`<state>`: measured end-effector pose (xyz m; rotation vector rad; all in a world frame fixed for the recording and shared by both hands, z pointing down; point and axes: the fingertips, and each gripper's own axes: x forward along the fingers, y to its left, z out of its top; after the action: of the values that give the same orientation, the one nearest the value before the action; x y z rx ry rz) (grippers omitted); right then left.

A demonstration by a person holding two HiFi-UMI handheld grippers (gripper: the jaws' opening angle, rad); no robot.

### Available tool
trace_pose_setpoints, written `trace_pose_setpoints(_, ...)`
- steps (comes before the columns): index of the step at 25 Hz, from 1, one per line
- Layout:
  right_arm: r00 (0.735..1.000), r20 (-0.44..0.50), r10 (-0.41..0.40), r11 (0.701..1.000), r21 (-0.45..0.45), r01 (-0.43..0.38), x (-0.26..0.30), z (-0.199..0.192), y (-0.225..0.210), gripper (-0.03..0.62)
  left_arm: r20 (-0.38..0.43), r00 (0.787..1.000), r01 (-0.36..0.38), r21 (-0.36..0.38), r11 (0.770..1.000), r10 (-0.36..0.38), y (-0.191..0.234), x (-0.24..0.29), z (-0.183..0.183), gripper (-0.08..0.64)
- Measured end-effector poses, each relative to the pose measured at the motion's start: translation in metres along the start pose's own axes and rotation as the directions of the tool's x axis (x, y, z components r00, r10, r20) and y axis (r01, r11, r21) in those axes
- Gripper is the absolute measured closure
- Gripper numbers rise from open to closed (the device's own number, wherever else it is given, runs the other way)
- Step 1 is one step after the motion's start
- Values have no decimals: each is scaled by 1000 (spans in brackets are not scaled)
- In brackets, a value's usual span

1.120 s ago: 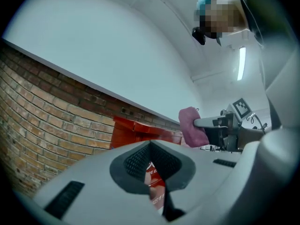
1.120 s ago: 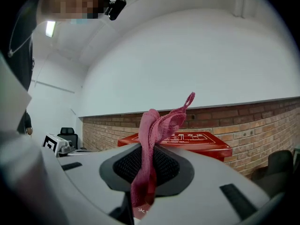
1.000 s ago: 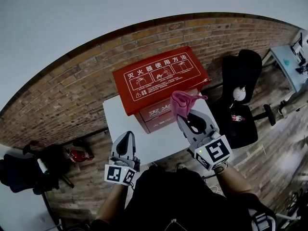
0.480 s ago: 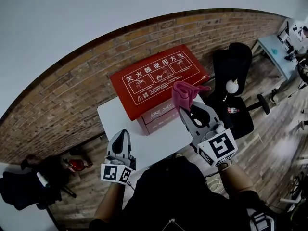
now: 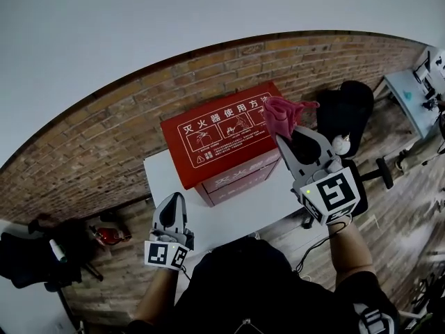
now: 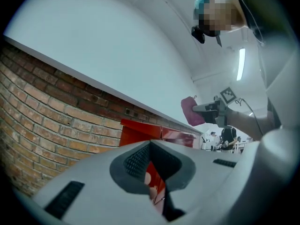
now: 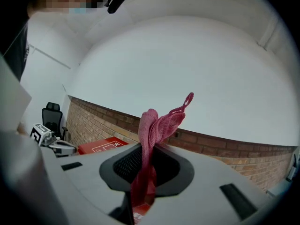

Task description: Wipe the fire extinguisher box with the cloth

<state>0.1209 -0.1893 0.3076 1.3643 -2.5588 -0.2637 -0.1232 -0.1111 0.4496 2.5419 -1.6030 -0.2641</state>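
Left claw [image 5: 174,202]: low at the desk's near-left edge, pads together with nothing between them, well apart from the box.
Desk [image 5: 240,211]: white; it carries the box on its far side, near the brick wall [image 5: 104,131].
Fire extinguisher box [image 5: 222,127]: red, lid shut, printed instructions on top.
Cloth [image 5: 281,113]: pink and bunched, in the air above the box's right end; the left gripper view shows it clear of the lid.
Right claw [image 5: 287,138]: clamped on the cloth's lower part, raised over the box's right corner.
Progress: the cloth is in hand, but wiping looks not yet begun; the whole box remains to wipe.
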Motion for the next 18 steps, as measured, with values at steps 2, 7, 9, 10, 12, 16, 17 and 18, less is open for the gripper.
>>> trace_pose_setpoints(2,1000,-23,-10,1000,-25,9,12,1,-22,517,5,1000,-19,1,1000,19,3,1,0,522)
trace_pose_setpoints(7,983,-184,27,1000,-7,-29,52,-16,-70,517,3,999,-49,14,999,49,11,2,0,522)
trace_pose_setpoints(9,965,-260,48,999,14,-45,67,-25,-88,517,5,998,-63,12,998,62,15,1,0,522)
trace_pose_setpoints(10,954,-293,58,998,25,-53,75,-29,-96,517,6,997,-71,8,997,71,17,1,0,522)
trace_pose_setpoints(12,932,-354,80,997,50,-67,88,-38,-109,517,6,996,-87,3,996,87,21,0,-1,522)
trace_pose_setpoints(16,874,-469,127,991,98,-91,111,-59,-125,517,7,995,-104,-7,995,104,28,1,-3,522)
trace_pose_setpoints(17,856,-496,142,989,110,-100,115,-64,-126,517,5,994,-107,-10,994,107,29,1,-4,522)
trace_pose_setpoints(18,838,-523,156,987,118,-110,119,-69,-127,517,4,994,-110,-12,994,110,30,0,-5,522)
